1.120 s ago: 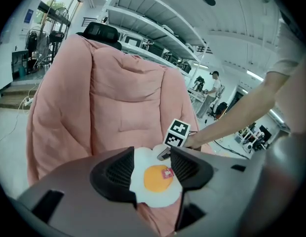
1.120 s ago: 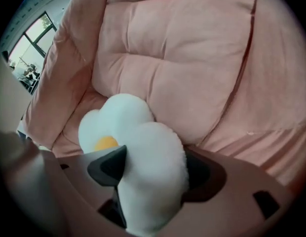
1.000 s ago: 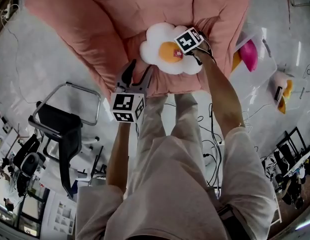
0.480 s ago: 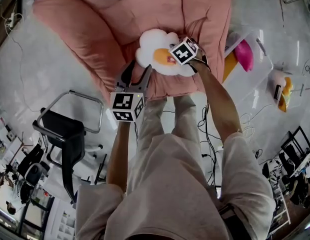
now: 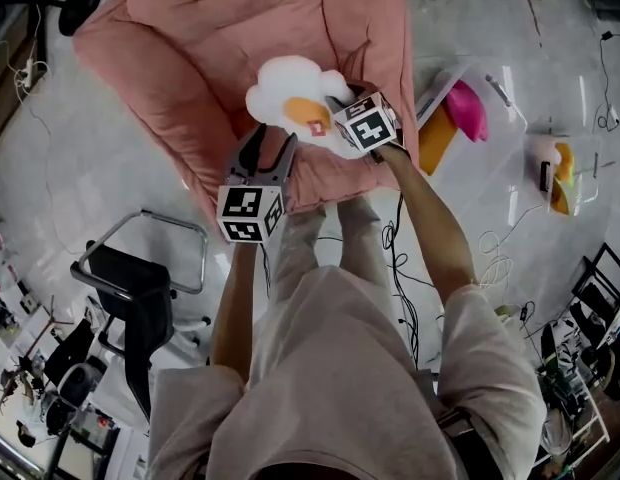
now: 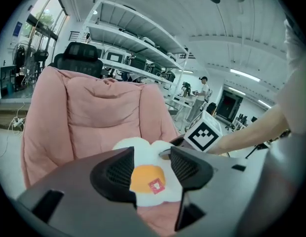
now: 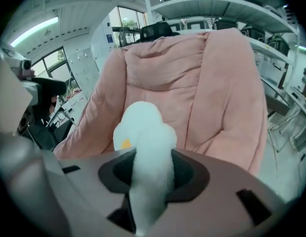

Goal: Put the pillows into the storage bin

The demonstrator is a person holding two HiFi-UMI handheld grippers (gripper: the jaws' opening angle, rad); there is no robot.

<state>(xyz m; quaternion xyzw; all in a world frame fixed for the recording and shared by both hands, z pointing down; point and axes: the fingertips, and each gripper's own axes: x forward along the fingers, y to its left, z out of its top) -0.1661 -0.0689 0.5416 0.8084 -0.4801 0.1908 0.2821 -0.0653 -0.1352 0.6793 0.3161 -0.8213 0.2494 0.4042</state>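
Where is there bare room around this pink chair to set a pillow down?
Bare: the chair back above the egg pillow, and the floor left of the chair. Crowded: the bin at right, and cables underfoot.

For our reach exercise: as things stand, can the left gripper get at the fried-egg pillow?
Probably yes. The left gripper hovers open just short of the fried-egg pillow, with nothing between them. The right gripper, its jaws closing on the pillow's right edge, leaves the near side free.
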